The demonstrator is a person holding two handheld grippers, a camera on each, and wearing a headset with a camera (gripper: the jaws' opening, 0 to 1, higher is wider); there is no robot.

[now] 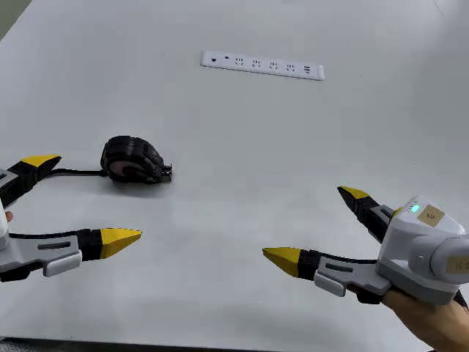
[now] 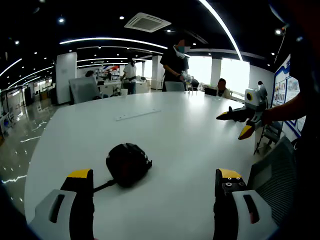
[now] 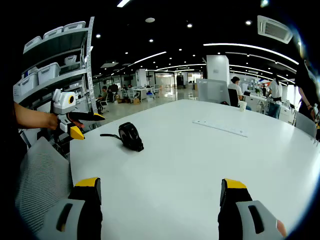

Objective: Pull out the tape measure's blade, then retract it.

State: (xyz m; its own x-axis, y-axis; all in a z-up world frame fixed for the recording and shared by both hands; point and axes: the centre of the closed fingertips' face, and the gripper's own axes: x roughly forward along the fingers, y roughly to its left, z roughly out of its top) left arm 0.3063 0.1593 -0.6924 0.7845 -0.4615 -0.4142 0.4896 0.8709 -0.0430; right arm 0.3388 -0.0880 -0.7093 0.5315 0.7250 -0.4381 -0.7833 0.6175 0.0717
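Note:
A black tape measure (image 1: 134,160) lies on the white table (image 1: 242,125) with its blade retracted and a black strap trailing to the left. My left gripper (image 1: 86,199) stands open at the left edge, its yellow tips just short of the tape measure (image 2: 128,163). My right gripper (image 1: 316,226) is open at the lower right, well apart from the tape measure (image 3: 131,136). Nothing is held between either pair of jaws. The right gripper (image 2: 239,124) shows across the table in the left gripper view, and the left gripper (image 3: 80,125) in the right gripper view.
A white power strip (image 1: 261,64) lies flat at the far side of the table. Grey chairs (image 3: 35,175) stand at the near edge. Several people (image 2: 177,65) stand or sit beyond the table, and shelving (image 3: 55,55) holds bins.

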